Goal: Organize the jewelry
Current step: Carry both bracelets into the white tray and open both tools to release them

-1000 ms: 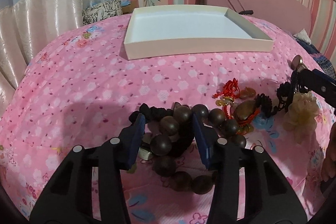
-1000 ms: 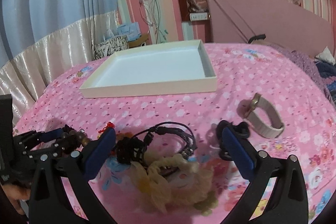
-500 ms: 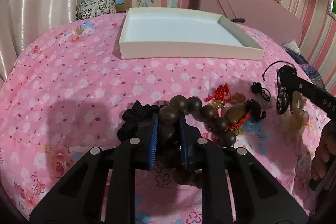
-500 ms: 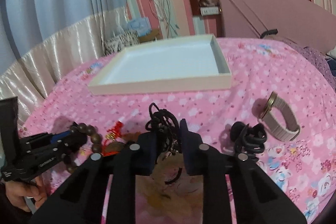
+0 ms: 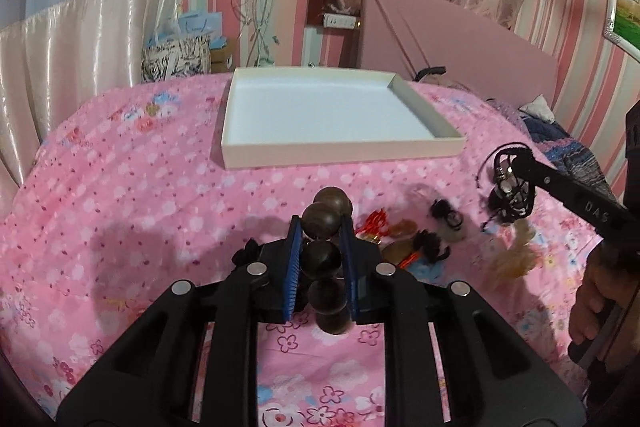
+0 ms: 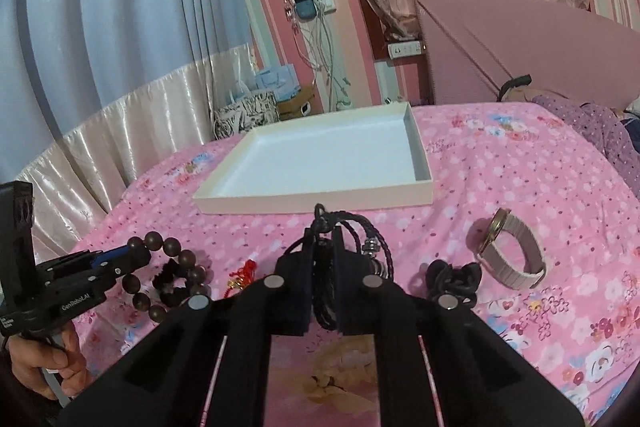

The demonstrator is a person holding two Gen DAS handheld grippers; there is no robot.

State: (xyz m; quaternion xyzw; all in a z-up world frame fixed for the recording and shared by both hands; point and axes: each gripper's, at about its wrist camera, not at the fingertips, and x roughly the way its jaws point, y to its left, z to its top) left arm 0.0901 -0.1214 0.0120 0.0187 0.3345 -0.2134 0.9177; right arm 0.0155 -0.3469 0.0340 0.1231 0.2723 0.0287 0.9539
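Beads first: the left gripper [image 5: 320, 259] has its blue pads squeezed onto a dark wooden bead bracelet [image 5: 325, 247], and the right-wrist view shows the rest of that strand [image 6: 168, 275] dangling in a loop just off the bedspread. Its jaws have only just finished closing in, beads between them. The right gripper [image 6: 322, 267] is pinched tight on a black braided cord bracelet [image 6: 360, 239] with little metal beads on it, the loops sticking up and out to the right of the fingers. From the left camera you can see that cord bundle [image 5: 510, 187] hanging clear of the bed.

Left behind on the pink floral bedspread [image 5: 140, 207]: a black scrunchie [image 6: 170, 279] under the bead loop, a red knotted charm [image 6: 242, 273], a second black hair tie [image 6: 452, 277] just right of the right gripper, a cream fabric flower [image 5: 512, 259], and a watch with a beige band [image 6: 512, 255] lying further right on its side. The shallow white box tray [image 6: 312, 205] sits beyond all of it, well apart from both grippers. A hand [image 6: 40, 363] grips the left tool's handle.
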